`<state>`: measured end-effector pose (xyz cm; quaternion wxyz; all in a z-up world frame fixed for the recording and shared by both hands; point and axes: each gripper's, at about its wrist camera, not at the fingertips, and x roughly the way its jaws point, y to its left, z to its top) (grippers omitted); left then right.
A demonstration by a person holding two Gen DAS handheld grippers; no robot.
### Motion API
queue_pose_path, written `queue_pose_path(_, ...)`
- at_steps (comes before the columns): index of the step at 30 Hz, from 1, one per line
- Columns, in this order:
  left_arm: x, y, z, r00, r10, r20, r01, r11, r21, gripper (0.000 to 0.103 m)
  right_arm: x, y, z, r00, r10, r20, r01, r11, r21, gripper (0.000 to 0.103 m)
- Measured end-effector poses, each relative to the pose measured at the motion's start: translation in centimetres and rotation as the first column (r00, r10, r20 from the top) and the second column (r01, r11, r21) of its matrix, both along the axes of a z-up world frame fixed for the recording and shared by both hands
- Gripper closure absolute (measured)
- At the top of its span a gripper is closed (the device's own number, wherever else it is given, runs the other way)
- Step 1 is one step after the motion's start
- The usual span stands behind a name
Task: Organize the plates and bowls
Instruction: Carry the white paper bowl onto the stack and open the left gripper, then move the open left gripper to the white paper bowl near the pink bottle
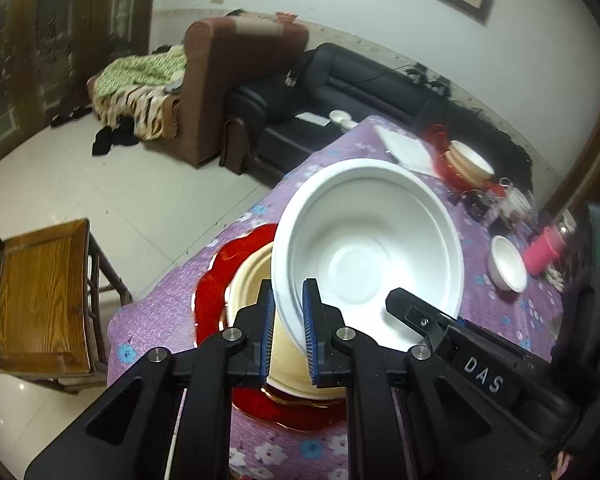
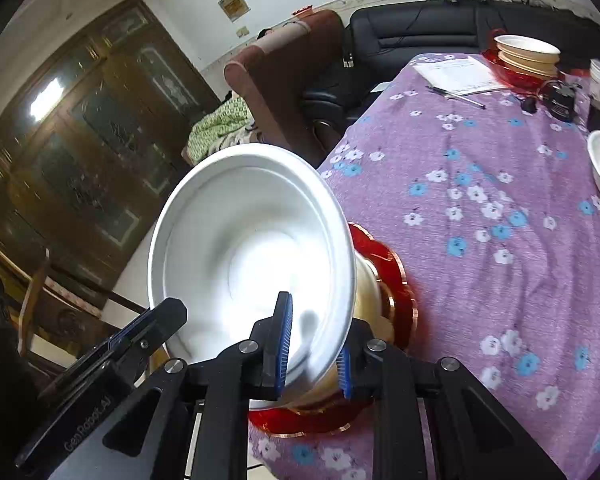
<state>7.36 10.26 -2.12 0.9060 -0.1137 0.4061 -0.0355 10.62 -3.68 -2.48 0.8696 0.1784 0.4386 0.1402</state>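
Both your left gripper point(image 1: 289, 330) and right gripper point(image 2: 314, 350) pinch the rim of the big white bowl point(image 1: 364, 240), tilted above the tan bowl point(image 1: 252, 280) on the red plate point(image 1: 216, 280). It looks light and thin, maybe bendy, so squeeze the rim gently.

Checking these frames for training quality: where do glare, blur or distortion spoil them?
Right wrist view: glare blows out the large white bowl interior, and the dark wooden cabinet reflects a bright light. Left wrist view: even light and a readable bowl, though the brown armchair is slightly soft. Both views: fisheye bends the edges.
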Motion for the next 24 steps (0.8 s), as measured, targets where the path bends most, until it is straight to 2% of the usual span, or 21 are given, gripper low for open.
queue_pose_path(6, 1.1, 0.8, -2.5, 0.998, 0.018, -0.061, -0.017, 1.000, 0.016, 0.091, 1.4, 1.9, -2.6, 0.999, 0.004, -0.035, -0.007, 0.997, -0.081, 0.082)
queue_pose_path(11, 1.0, 1.2, -2.9, 0.997, 0.042, -0.061, -0.039, 0.998, 0.051, 0.091, 1.6, 2.2, -3.7, 0.999, -0.002, -0.044, -0.003, 0.995, -0.104, 0.080)
queue_pose_path(13, 0.7, 1.6, -2.7, 0.997, 0.069, -0.043, -0.066, 0.995, 0.074, 0.090, 1.5, 2.2, -3.8, 0.999, 0.007, -0.039, -0.011, 0.994, -0.107, 0.069)
queue_pose_path(14, 0.8, 1.7, -2.6, 0.996, 0.074, -0.042, -0.070, 0.995, 0.075, 0.090, 1.5, 2.1, -3.8, 0.999, 0.009, -0.036, -0.013, 0.995, -0.101, 0.054)
queue_pose_path(15, 0.6, 1.9, -2.5, 0.996, 0.083, -0.040, -0.080, 0.993, 0.082, 0.090, 1.2, 1.9, -3.7, 1.000, 0.009, -0.026, -0.012, 0.996, -0.084, 0.046)
queue_pose_path(19, 0.1, 2.5, -2.0, 0.994, 0.104, -0.018, -0.102, 0.990, 0.094, 0.090, -0.1, 0.5, -2.3, 0.999, -0.020, 0.036, 0.023, 0.998, -0.063, 0.041)
queue_pose_path(21, -0.5, 2.8, -1.6, 0.994, 0.111, 0.005, -0.111, 0.989, 0.094, 0.090, -0.7, -0.7, -1.5, 0.998, -0.033, 0.060, 0.035, 0.999, -0.027, 0.031)
queue_pose_path(24, -1.5, 2.8, -0.5, 0.990, 0.126, 0.059, -0.131, 0.987, 0.098, 0.090, -1.6, -3.7, -0.6, 0.993, -0.085, 0.083, 0.080, 0.995, 0.062, 0.024)
